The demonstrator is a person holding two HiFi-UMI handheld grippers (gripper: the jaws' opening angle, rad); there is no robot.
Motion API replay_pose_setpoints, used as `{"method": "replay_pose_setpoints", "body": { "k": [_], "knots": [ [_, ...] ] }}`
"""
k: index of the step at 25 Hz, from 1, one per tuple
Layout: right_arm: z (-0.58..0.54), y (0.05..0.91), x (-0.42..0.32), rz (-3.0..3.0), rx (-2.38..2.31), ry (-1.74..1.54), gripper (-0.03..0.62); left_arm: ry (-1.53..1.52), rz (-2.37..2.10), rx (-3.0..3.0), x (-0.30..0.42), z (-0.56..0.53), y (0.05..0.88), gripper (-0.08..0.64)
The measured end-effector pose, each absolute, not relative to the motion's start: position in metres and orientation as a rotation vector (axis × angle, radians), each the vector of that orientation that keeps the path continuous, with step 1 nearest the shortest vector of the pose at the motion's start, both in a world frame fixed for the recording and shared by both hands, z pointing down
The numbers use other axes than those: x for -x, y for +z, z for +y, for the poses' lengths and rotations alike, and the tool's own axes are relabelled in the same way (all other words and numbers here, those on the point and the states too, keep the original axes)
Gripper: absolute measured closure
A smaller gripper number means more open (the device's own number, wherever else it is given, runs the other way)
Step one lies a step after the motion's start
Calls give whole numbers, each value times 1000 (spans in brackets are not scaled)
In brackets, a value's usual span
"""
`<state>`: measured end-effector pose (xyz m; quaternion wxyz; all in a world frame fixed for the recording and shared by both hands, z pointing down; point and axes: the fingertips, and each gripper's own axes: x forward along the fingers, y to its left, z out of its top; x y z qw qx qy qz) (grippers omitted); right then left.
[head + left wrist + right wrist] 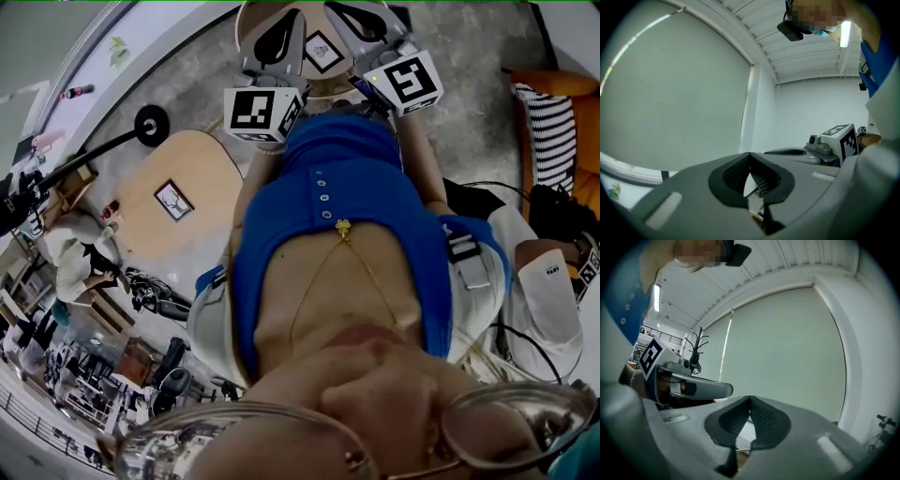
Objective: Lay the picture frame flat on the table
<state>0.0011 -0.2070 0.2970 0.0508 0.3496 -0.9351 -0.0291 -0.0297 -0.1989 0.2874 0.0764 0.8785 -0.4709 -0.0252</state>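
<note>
Blue top [361,211], left gripper [750,160] and right gripper [750,401] shut, picture frame [322,52] between

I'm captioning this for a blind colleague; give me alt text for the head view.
Seen from above, a person in blue holds the left gripper and right gripper at a round wooden table, with a small picture frame on it between them. Another table with a second frame stands at the left.

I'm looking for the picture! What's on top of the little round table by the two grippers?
A picture frame shows on the round table, between the left gripper and the right gripper. Both grippers cover parts of the tabletop, so anything under them is hidden.
</note>
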Motion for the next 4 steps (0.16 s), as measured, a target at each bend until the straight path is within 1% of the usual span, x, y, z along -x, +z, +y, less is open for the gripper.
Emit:
{"method": "replay_pose_setpoints", "body": {
  "k": [4],
  "knots": [
    [-211, 298, 0, -2842, -1059, -86, 591, -75, -1400, -2633, 28, -204, 289, 561]
  ]
}}
